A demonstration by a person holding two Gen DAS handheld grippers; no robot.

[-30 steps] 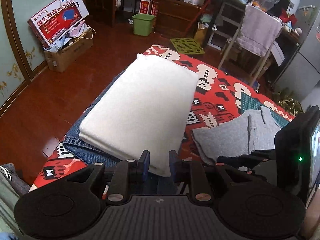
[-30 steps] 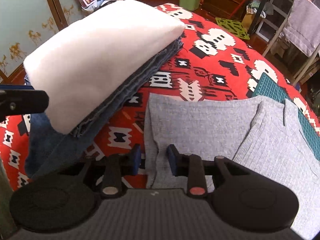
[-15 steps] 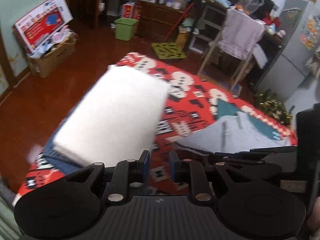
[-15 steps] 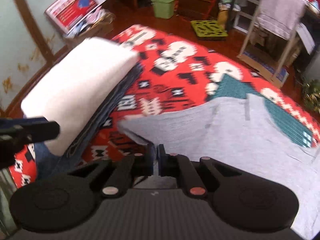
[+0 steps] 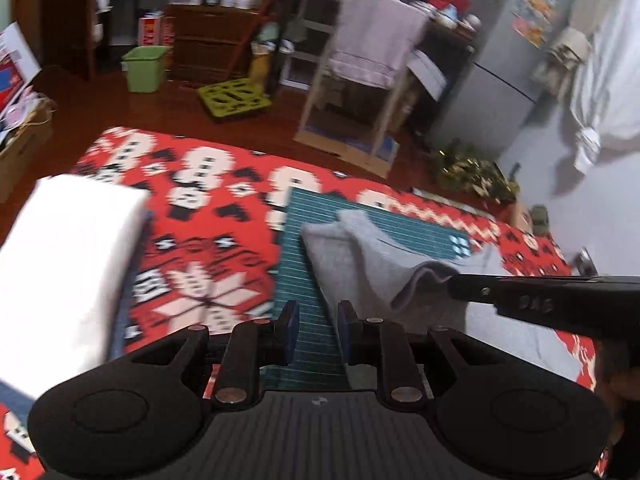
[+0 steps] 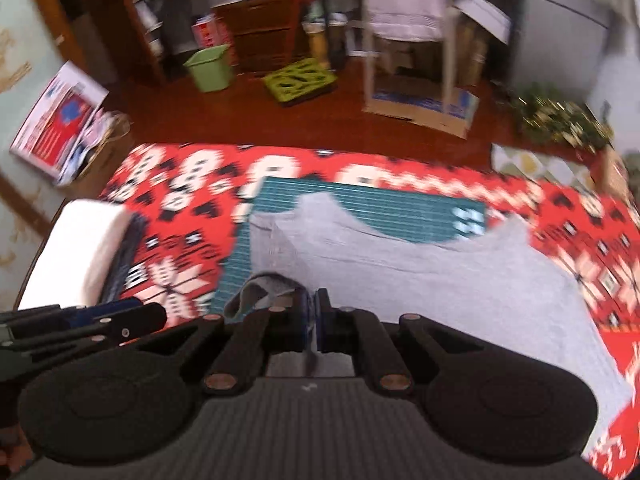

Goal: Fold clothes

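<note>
You are looking at a plain grey garment (image 6: 440,280) lying over a dark green gridded mat (image 6: 400,210), both on a red cloth (image 5: 224,240) patterned in white and black blocks. A white folded piece (image 5: 68,260) is sitting on blue denim (image 6: 124,260). The black gripper (image 6: 314,320) is showing blue pads.

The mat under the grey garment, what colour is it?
Teal green with fine pale lines; the mat shows best in the right wrist view.

left hand-held gripper (image 5: 313,328): black, blue pads, copper rivets | right hand-held gripper (image 6: 313,322): same, ribbed body
</note>
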